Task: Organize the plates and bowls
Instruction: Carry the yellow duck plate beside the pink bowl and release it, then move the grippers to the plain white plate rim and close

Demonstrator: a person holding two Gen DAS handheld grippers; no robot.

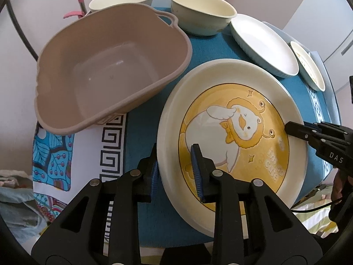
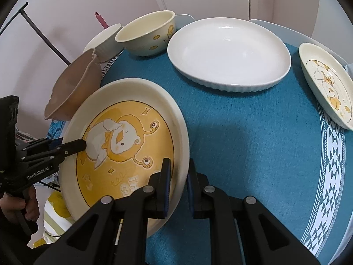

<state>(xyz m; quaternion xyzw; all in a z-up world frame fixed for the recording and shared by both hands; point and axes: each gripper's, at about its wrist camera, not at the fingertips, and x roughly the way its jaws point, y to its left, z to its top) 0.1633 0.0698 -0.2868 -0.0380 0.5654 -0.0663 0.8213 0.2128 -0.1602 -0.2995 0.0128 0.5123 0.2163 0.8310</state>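
A big cream plate with a yellow cartoon duck (image 1: 242, 121) (image 2: 123, 137) hangs tilted over the near corner of the blue-clothed table (image 2: 253, 154), partly past its edge. My left gripper (image 1: 174, 152) straddles one side of the rim, with its pads (image 1: 197, 172) against both faces. In the right wrist view the left gripper (image 2: 82, 144) shows with its upper finger lying on the plate's picture. My right gripper (image 2: 178, 162) is shut on the opposite rim; the left wrist view shows the right gripper (image 1: 289, 128) at the plate's far edge. I cannot tell whether the plate touches the cloth.
An empty beige plastic basin (image 1: 106, 66) (image 2: 72, 88) stands just beyond the plate. Two cream bowls (image 1: 121, 0) (image 1: 203, 11) sit at the back. A white oval dish (image 2: 229, 50) and a small duck plate (image 2: 326, 84) lie to the right. A hand (image 2: 13, 207) holds the left gripper.
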